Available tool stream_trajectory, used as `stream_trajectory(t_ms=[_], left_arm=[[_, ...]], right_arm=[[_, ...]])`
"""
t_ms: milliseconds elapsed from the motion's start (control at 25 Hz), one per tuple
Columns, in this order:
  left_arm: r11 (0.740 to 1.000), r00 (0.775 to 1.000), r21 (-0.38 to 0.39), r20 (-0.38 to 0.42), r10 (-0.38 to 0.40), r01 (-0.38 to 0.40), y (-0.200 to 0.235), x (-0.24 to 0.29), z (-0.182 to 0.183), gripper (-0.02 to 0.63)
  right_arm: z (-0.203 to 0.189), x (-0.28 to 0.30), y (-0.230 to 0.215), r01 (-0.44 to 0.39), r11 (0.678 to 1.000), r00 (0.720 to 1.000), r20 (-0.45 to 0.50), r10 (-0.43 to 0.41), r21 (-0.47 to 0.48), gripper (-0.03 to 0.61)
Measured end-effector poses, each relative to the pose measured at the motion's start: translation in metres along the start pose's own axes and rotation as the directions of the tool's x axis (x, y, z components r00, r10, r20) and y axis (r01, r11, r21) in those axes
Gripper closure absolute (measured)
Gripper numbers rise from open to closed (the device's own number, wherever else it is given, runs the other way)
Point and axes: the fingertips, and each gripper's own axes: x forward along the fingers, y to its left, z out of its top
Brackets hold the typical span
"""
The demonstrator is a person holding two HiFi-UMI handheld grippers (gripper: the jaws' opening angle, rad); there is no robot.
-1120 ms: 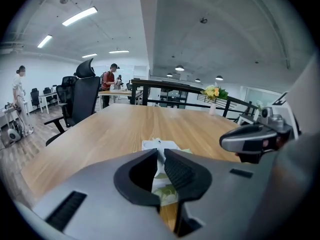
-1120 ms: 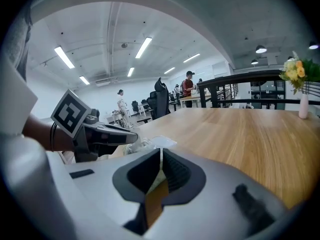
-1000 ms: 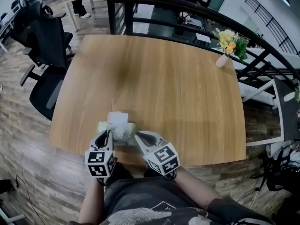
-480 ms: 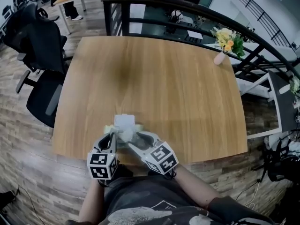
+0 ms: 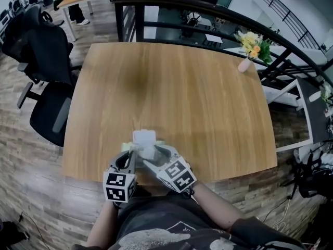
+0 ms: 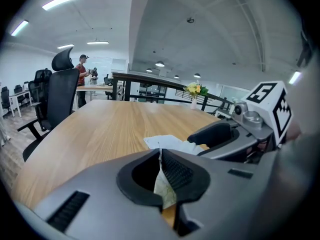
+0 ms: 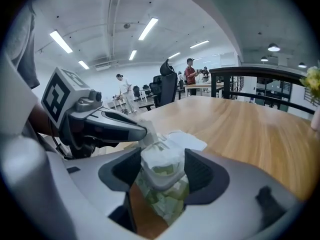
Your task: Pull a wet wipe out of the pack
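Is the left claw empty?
No, the left claw is pinched shut on a thin edge of the wipes pack.

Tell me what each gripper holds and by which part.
Left gripper pinches the wipe pack by its thin edge. Right gripper holds nothing: jaws opening around the pack.

Bright, even light comes from ceiling strips (image 7: pixel 60 41), leaving only soft shadows on the table (image 5: pixel 197 98). All views bend toward their edges, both gripper views have black corners, and the right gripper (image 7: pixel 160 171) blurs near the lens.
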Motion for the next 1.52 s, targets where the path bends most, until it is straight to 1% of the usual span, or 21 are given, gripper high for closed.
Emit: stream_trajectory(t_ms=[280,520,560,600,680,800,960,1080,1520], left_arm=[[0.999,0.999,0.030,-0.017,-0.031,0.032,0.001,0.001,-0.003,0.590],[0.999,0.999,0.034,-0.024,-0.038,0.039,0.002,0.001,-0.005,0.591],[0.999,0.999,0.033,-0.023,-0.038,0.038,0.003,0.001,-0.005,0.591],[0.999,0.999,0.033,-0.023,-0.037,0.037,0.003,0.002,-0.005,0.590],[0.999,0.999,0.031,-0.021,-0.034,0.035,0.002,0.001,-0.004,0.591],[0.999,0.999,0.029,-0.017,-0.029,0.029,0.003,-0.002,-0.003,0.591],[1.000,1.000,0.021,-0.013,-0.019,0.019,0.004,-0.005,-0.003,0.591],[1.000,1.000,0.014,-0.011,-0.009,0.009,0.002,-0.005,-0.005,0.591],[0.999,0.999,-0.011,-0.005,0.036,-0.036,0.000,-0.006,-0.003,0.591]], right_arm=[[0.001,0.006,0.003,-0.008,1.000,0.999,-0.039,0.006,-0.028,0.325],[0.001,0.006,0.003,-0.009,1.000,0.999,-0.036,0.008,-0.004,0.331],[0.001,0.006,0.002,-0.003,1.000,0.999,-0.039,0.003,-0.007,0.341],[0.000,0.006,0.001,0.005,1.000,0.999,-0.041,-0.006,-0.013,0.367],[-0.002,0.005,-0.001,0.024,0.999,0.999,-0.047,-0.026,-0.030,0.483],[-0.003,0.006,0.002,0.030,0.999,0.998,-0.063,-0.032,-0.037,0.490],[-0.003,0.008,0.001,0.035,0.999,0.997,-0.072,-0.037,-0.032,0.538],[-0.004,0.006,0.001,0.023,0.999,0.997,-0.067,-0.025,-0.022,0.544],[-0.007,-0.004,-0.004,0.004,0.999,0.998,-0.061,-0.006,-0.034,0.546]])
